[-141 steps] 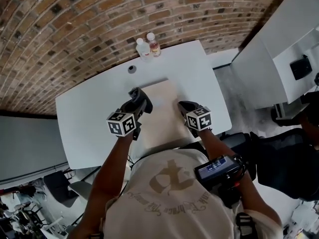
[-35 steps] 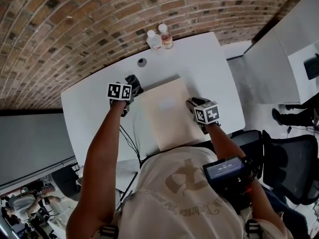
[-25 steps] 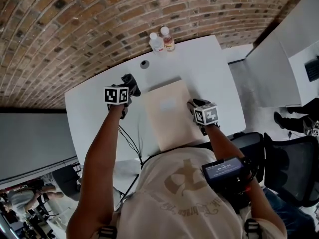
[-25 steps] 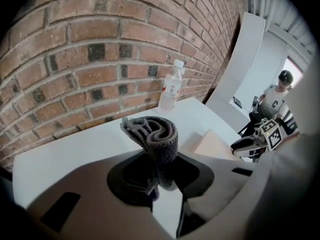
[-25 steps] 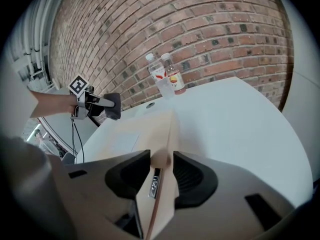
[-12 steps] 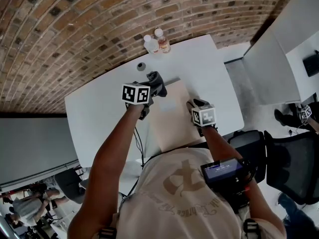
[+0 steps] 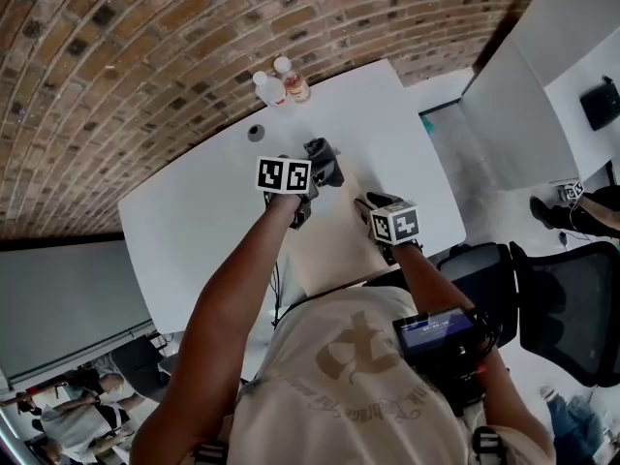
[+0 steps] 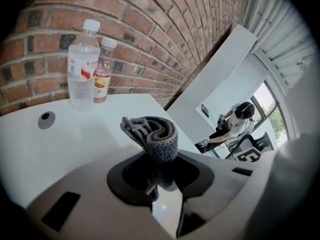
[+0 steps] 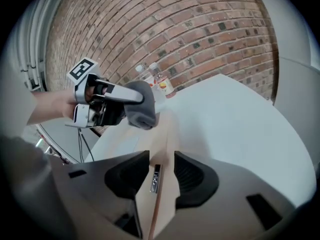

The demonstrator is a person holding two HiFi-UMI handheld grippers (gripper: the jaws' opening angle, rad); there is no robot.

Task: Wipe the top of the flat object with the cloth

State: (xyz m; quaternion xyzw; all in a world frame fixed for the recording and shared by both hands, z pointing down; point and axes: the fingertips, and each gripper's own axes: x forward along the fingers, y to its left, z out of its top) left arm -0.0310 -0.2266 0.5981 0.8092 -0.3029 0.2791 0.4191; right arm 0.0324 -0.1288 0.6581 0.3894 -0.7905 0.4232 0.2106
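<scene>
The flat object is a thin beige board [image 7: 327, 232] lying on the white table [image 7: 184, 221]. My left gripper [image 7: 323, 166] is shut on a folded grey cloth [image 7: 320, 151], held over the board's far end. In the left gripper view the cloth [image 8: 152, 133] sticks up from between the jaws. The right gripper view shows the cloth [image 9: 140, 109] hanging close above the board [image 9: 161, 134]; whether they touch I cannot tell. My right gripper [image 7: 364, 204] sits at the board's right edge, its jaws closed on that edge [image 9: 161, 171].
Two small bottles [image 7: 276, 82] stand at the table's far edge by the brick wall, also in the left gripper view [image 8: 90, 64]. A round cable hole [image 7: 256, 132] lies near them. A black office chair [image 7: 572, 298] stands to the right of the table.
My left gripper has carried the cloth to the right, from the bare table left of the board to over the board's far end. The right gripper has stayed on the board's edge.
</scene>
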